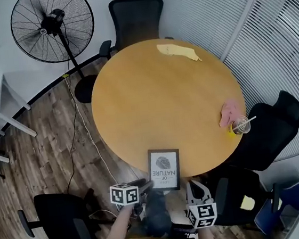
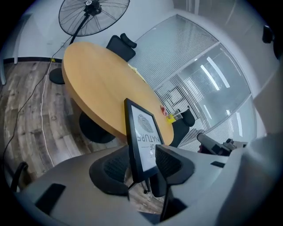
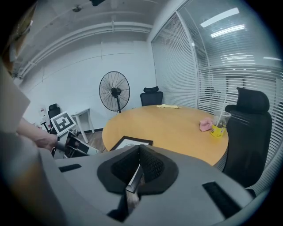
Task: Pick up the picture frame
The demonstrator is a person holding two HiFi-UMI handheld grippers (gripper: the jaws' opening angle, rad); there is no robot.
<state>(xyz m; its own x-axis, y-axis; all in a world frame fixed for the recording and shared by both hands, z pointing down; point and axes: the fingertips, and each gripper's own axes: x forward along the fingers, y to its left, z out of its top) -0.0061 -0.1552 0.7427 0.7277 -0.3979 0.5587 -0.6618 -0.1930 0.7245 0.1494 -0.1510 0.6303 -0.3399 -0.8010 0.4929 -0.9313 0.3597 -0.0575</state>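
Observation:
The picture frame [image 1: 164,168], black-edged with a white fingerprint print, lies at the near edge of the round wooden table [image 1: 164,104], its lower side over the rim. My left gripper [image 1: 146,186] is at its lower left corner. In the left gripper view the frame [image 2: 143,132] runs between the wide-apart jaws of the left gripper [image 2: 142,170], and the pads do not press on it. My right gripper [image 1: 192,189] is at the lower right corner. In the right gripper view the right gripper [image 3: 138,170] is shut on the frame's [image 3: 130,142] dark edge.
A yellow cloth [image 1: 178,52] lies at the table's far side. A pink cloth [image 1: 228,111] and a plastic cup with a straw [image 1: 241,125] sit at the right edge. Black office chairs [image 1: 137,17] ring the table. A standing fan [image 1: 53,26] and a cable are on the left.

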